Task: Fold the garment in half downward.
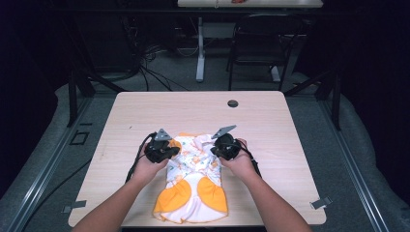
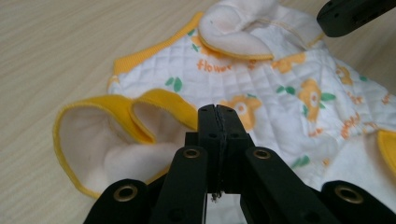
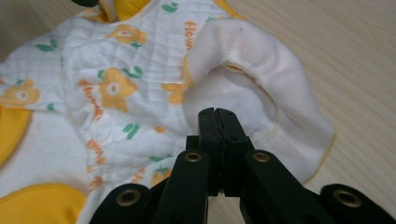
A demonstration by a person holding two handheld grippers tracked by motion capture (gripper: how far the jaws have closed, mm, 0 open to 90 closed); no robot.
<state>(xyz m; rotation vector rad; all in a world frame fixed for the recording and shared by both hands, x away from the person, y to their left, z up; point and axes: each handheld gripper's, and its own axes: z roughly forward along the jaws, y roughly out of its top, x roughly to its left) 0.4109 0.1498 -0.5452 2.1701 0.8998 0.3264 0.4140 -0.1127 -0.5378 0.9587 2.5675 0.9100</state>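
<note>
quilted garment between both tools, left tool closed empty, right tool likewise, high view adds table

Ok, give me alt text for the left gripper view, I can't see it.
The left gripper, jaws shut together, points at a white quilted baby garment with orange flowers and yellow trim, lying on a pale wooden table. The right gripper shows at the top right corner.

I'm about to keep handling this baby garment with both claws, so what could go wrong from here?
Both claws look shut with nothing plainly clamped; the left claw above the yellow-trimmed sleeve may snag or miss it. The right claw could drag the white flap and bunch the garment. Its hem lies at the table edge and might slip off.
</note>
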